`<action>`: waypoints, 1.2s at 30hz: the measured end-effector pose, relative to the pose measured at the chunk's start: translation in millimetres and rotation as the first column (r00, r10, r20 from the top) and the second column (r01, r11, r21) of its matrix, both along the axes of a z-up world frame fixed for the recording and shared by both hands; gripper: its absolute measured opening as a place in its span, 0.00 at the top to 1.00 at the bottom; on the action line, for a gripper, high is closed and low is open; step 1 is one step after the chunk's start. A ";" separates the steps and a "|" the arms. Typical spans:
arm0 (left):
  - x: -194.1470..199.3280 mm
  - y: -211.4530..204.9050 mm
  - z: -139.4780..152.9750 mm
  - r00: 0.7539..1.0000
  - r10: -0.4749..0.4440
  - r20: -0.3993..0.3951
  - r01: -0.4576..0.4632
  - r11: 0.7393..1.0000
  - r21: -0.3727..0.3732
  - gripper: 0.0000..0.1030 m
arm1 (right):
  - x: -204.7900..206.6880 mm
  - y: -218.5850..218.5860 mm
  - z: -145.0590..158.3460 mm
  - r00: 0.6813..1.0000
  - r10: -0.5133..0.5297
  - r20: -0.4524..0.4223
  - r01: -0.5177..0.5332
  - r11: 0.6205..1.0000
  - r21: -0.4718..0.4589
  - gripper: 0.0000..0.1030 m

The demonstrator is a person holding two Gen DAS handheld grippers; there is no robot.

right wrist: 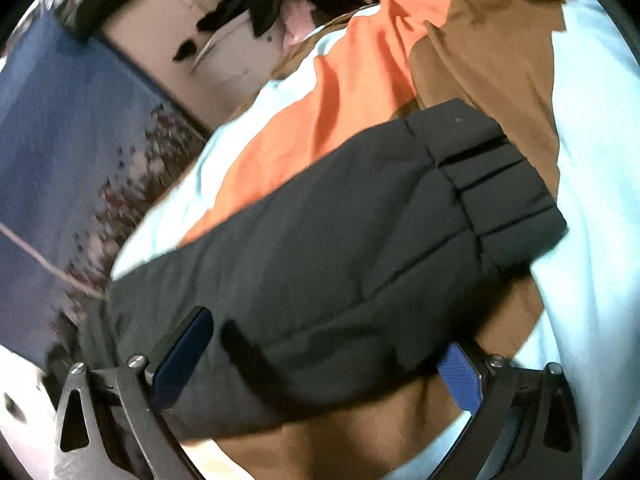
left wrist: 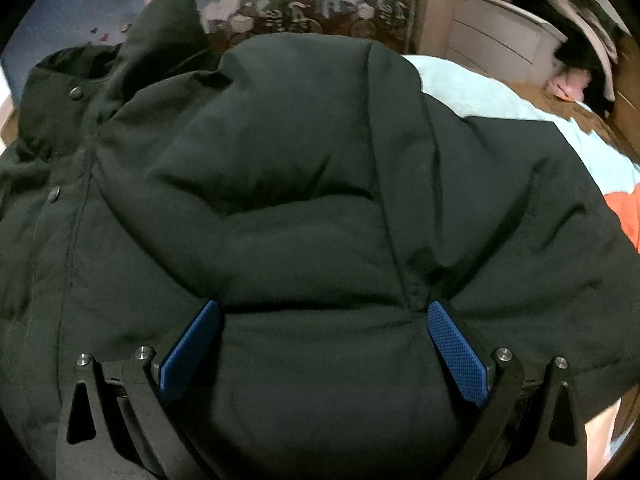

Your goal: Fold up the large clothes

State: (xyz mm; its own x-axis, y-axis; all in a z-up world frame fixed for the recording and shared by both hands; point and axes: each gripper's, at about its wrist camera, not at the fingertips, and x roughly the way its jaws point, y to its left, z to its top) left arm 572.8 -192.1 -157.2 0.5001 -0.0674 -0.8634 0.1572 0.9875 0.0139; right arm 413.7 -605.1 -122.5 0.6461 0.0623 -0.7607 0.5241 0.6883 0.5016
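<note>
The black jacket [left wrist: 304, 184] is showing as matt, puffy woven cloth with stitched seams and small dull metal snaps, and its sleeve [right wrist: 360, 232] is ending in a ribbed, pleated cuff. The left gripper [left wrist: 322, 340] and right gripper [right wrist: 332, 356] are presenting blue pads [left wrist: 192, 350] with a fine knurled, rough texture on matt black plastic arms fastened by shiny metal pins. The bedspread [right wrist: 592, 160] underneath is looking like soft, smooth cotton cloth in pale blue, orange and brown patches.
</note>
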 end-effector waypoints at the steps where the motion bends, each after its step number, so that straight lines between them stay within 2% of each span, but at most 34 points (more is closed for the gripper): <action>1: 3.7 1.8 1.5 1.000 -0.016 -0.011 0.016 1.000 0.005 0.01 | 0.1 -0.5 0.6 1.000 -0.002 -0.009 0.002 1.000 -0.010 0.19; 2: 4.2 3.6 2.8 0.999 -0.026 -0.028 0.026 1.000 0.010 0.01 | 2.2 -0.7 0.5 1.000 -0.004 -0.023 0.003 1.000 -0.016 0.44; 3: 4.4 5.9 4.7 0.999 -0.025 -0.043 0.026 1.000 0.010 0.01 | 3.1 -2.6 1.0 0.999 -0.017 -0.031 0.017 1.000 -0.015 0.59; 4: 3.7 9.3 7.3 0.998 -0.014 -0.060 0.015 1.000 0.006 0.01 | 2.7 -3.9 1.9 0.999 -0.028 -0.029 0.028 1.000 -0.008 0.68; 5: 2.4 12.8 10.6 0.997 -0.005 -0.074 0.005 1.000 0.000 0.01 | 2.8 -3.9 5.3 0.999 -0.040 -0.023 0.040 0.999 0.000 0.72; 7: -3.6 22.1 19.1 0.997 -0.004 -0.078 0.003 1.000 -0.019 0.01 | 6.5 2.8 18.5 1.000 -0.031 -0.005 0.031 0.999 -0.040 0.85; 11: -27.7 54.1 53.3 1.000 0.003 -0.026 -0.005 0.997 -0.076 0.01 | 17.4 32.0 62.2 0.995 0.039 0.089 -0.024 0.987 -0.160 0.89; 13: -38.0 76.9 73.1 1.000 0.024 -0.015 -0.025 0.995 -0.093 0.01 | 19.6 56.8 92.4 0.982 0.107 0.157 -0.070 0.972 -0.222 0.89; 15: -49.8 101.2 95.0 0.999 0.054 -0.008 -0.055 0.993 -0.107 0.01 | 21.8 83.9 116.4 0.962 0.180 0.206 -0.117 0.951 -0.286 0.89; 17: -63.5 124.5 117.9 0.996 0.085 0.008 -0.083 0.991 -0.108 0.01 | 22.3 120.3 140.1 0.929 0.275 0.249 -0.177 0.919 -0.353 0.89; 20: -83.2 150.7 152.0 0.992 0.127 0.025 -0.123 0.986 -0.111 0.01 | 24.9 182.4 165.6 0.865 0.419 0.277 -0.278 0.858 -0.432 0.89; 21: -99.4 155.5 165.2 0.990 0.141 0.025 -0.137 0.984 -0.116 0.01 | 26.4 211.2 172.4 0.834 0.478 0.275 -0.324 0.829 -0.456 0.89; 24: -125.5 194.9 190.5 0.983 0.183 0.026 -0.178 0.973 -0.144 0.01 | 31.4 272.4 179.4 0.766 0.589 0.258 -0.423 0.764 -0.487 0.89; 25: -129.8 206.1 196.1 0.980 0.197 0.023 -0.191 0.970 -0.153 0.01 | 34.5 302.8 180.3 0.727 0.643 0.241 -0.472 0.723 -0.505 0.89; 27: -136.1 231.4 201.2 0.973 0.231 0.017 -0.224 0.957 -0.185 0.01 | 33.9 343.5 179.8 0.667 0.713 0.217 -0.528 0.657 -0.539 0.89; 29: -142.8 257.1 202.2 0.964 0.265 0.024 -0.254 0.943 -0.215 0.01 | 33.8 393.1 174.4 0.573 0.801 0.175 -0.597 0.554 -0.581 0.90; 30: -147.4 270.9 200.6 0.957 0.290 0.029 -0.276 0.933 -0.231 0.01 | 32.5 406.1 172.6 0.547 0.822 0.159 -0.615 0.523 -0.589 0.90; 31: -153.0 284.5 200.9 0.951 0.309 0.030 -0.292 0.922 -0.253 0.01 | 31.1 428.5 166.6 0.508 0.851 0.131 -0.643 0.476 -0.600 0.90; 34: -165.9 319.1 192.0 0.938 0.346 0.008 -0.325 0.889 -0.323 0.01 | 26.7 473.3 143.9 0.438 0.897 0.065 -0.701 0.386 -0.599 0.90; 36: -168.5 333.0 184.5 0.935 0.355 -0.010 -0.335 0.873 -0.355 0.01 | 23.0 494.4 127.4 0.406 0.913 0.028 -0.727 0.342 -0.595 0.89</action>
State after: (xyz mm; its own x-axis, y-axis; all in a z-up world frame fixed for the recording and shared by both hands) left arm 404.4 140.9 27.2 0.5916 -0.1703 -0.7880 -0.1856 0.9224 -0.3387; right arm 436.7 -110.7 4.9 0.6380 0.4429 -0.6299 -0.5649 0.8251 0.0080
